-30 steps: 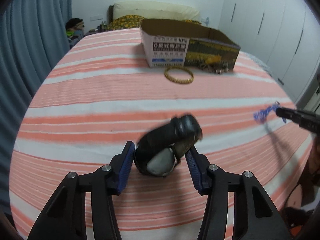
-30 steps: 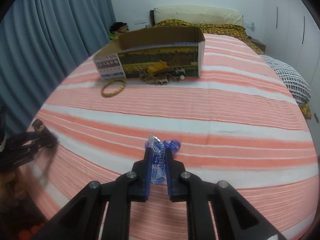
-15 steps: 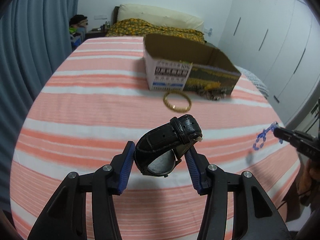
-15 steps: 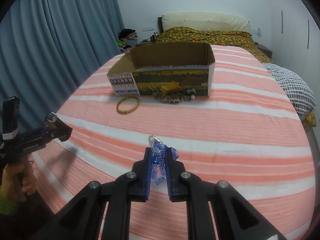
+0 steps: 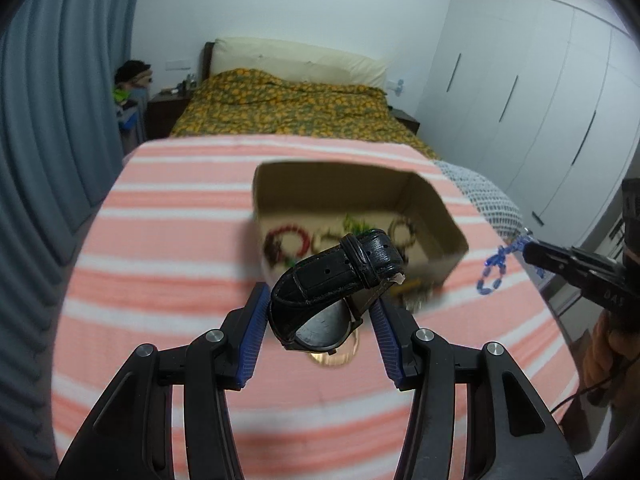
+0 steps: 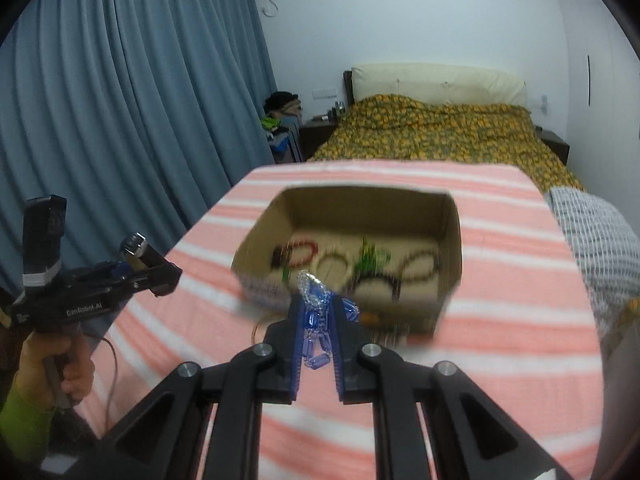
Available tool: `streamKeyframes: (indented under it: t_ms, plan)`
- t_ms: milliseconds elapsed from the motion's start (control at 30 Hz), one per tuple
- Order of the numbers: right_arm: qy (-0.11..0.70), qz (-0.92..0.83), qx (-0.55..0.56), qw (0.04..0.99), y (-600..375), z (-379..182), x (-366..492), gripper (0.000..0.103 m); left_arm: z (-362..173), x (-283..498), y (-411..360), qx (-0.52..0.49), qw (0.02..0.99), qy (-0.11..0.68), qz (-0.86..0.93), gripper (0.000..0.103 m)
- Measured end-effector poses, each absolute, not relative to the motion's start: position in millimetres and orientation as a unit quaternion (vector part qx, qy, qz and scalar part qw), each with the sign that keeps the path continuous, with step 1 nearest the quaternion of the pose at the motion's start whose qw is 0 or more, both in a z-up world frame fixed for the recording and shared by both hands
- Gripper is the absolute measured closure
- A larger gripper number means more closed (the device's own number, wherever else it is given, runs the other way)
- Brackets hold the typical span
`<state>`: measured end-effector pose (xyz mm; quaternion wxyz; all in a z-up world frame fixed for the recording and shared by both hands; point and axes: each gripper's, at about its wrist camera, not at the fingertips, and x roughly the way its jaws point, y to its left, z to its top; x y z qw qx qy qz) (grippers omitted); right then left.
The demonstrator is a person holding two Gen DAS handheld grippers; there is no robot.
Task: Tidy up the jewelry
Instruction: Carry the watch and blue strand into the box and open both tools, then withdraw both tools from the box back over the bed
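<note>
My left gripper (image 5: 318, 308) is shut on a black leather-strap watch (image 5: 336, 280) and holds it in the air just before the open cardboard box (image 5: 448, 216). My right gripper (image 6: 316, 308) is shut on a blue bead bracelet (image 6: 314, 320), also raised near the box's front wall (image 6: 452, 232). The box holds several bracelets, among them a red bead one (image 6: 302, 250). A gold bangle (image 5: 334, 356) lies on the striped cover under the watch. The right gripper with the blue beads (image 5: 494, 268) shows at the right of the left wrist view.
The box stands on a pink-and-white striped cover (image 5: 160, 280). More jewelry lies against the box's front (image 6: 384, 324). A yellow floral bed (image 6: 440, 132) lies behind, blue curtains (image 6: 120, 120) at the left, white wardrobes (image 5: 540, 100) at the right.
Both grippers have risen and moved forward toward the box, so I now look down into it. The watch and the blue bracelet stay gripped.
</note>
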<state>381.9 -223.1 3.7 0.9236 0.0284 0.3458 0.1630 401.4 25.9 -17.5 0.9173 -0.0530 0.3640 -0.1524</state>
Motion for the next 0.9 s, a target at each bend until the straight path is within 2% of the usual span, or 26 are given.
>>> streamKeyframes:
  t_ms: [167, 433, 500, 567, 600, 633, 667, 700, 900]
  plan:
    - [0.35, 0.16, 0.035, 0.922, -224, 9, 438, 0.09, -17, 452, 12, -0.06, 0.911, 0.372, -0.167, 0.052]
    - [0.396, 0.157, 0.047, 0.903, -226, -29, 493, 0.09, -52, 505, -12, -0.064, 0.892, 0.412, -0.174, 0.052]
    - [0.404, 0.154, 0.046, 0.901, -226, -39, 498, 0.089, -63, 512, -19, -0.059, 0.888, 0.421, -0.174, 0.05]
    - [0.41, 0.153, 0.051, 0.898, -226, -49, 502, 0.087, -71, 515, -24, -0.055, 0.887, 0.426, -0.169, 0.044]
    - [0.413, 0.15, 0.053, 0.897, -227, -52, 504, 0.074, -73, 517, -25, -0.053, 0.887, 0.427, -0.167, 0.04]
    - [0.416, 0.145, 0.057, 0.896, -229, -55, 506, 0.053, -75, 516, -25, -0.052, 0.888, 0.426, -0.164, 0.024]
    - [0.414, 0.139, 0.06, 0.897, -231, -56, 507, 0.046, -76, 514, -25, -0.053, 0.89, 0.423, -0.161, 0.01]
    - [0.408, 0.136, 0.061, 0.901, -233, -55, 506, 0.044, -75, 511, -24, -0.053, 0.894, 0.417, -0.158, 0.006]
    - [0.386, 0.118, 0.056, 0.913, -243, -51, 481, 0.044, -67, 478, -18, -0.039, 0.906, 0.397, -0.144, 0.006]
